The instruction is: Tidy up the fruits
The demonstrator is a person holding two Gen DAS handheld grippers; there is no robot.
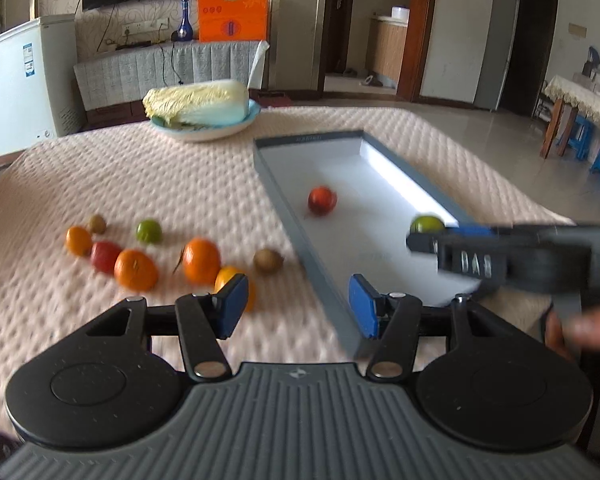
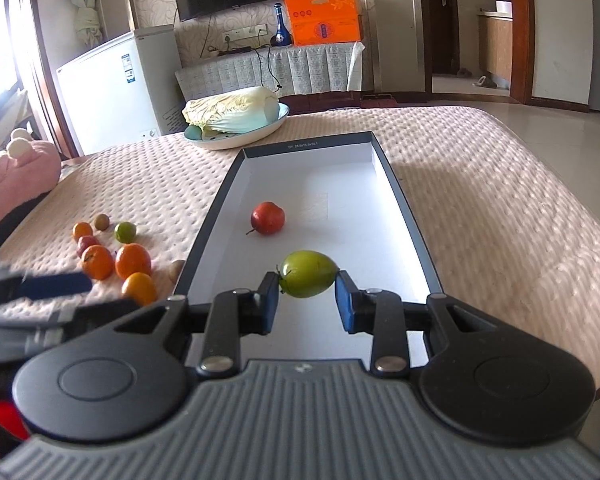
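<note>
While clamping the right gripper (image 2: 308, 285) narrowly on an olive-green oval fruit (image 2: 309, 274) at lower centre of the right wrist view, carrying its long axis crosswise from pad to pad, over the near end of a long shallow cardboard tray with grey rim and white floor (image 2: 404, 208). Not showing whether touching that floor. Probably calling only for letting go, straight down.

Spreading the left gripper (image 1: 296, 300) about half wide, gripping nothing, at lower centre of the left wrist view beside the tray's near left wall. Lying up and to the left of it on the quilted cream cloth, a cluster of small round orange, red and green fruits (image 1: 201, 261), clearly nearer the left hand.

Resting farther up the tray, a round red fruit (image 2: 267, 218).

Reading a small print line starting "DY" on the tray's far wall (image 2: 303, 146), figures too small; writing on the orange box (image 2: 324, 14) unreadable.
</note>
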